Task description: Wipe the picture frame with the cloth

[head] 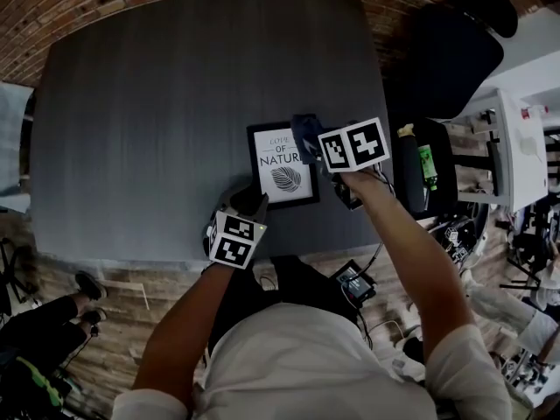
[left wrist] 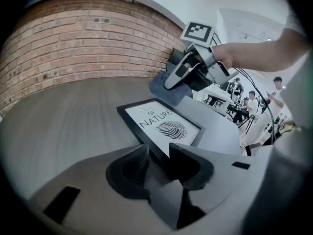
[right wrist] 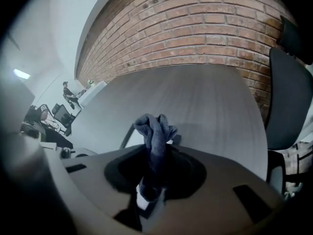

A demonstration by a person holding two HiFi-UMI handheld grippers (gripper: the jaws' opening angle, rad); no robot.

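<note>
Nearest the picture frame's (head: 282,171) near corner, the left gripper (left wrist: 159,156) is holding its fingers narrow around that corner, seemingly pinching it to steady the frame, which is lying flat on the bench (head: 157,103). Over the frame's far right corner, the right gripper (head: 308,150) is clamping its fingers on a bunched blue cloth (right wrist: 154,131). The wad is either touching the frame's edge or hanging just above it; I cannot tell which. Beyond the frame, the bench is running out toward a brick wall (right wrist: 195,28).

Trouble is probably lying in that single-corner hold. A firm sweep across the glass is likely going to swing the frame around the pinched corner or slide it free. The cloth is also sticking out only a little past the fingers, so a steep press is risking hard fingertips scraping the glass. A dragging stroke could also be tugging the wad loose.
</note>
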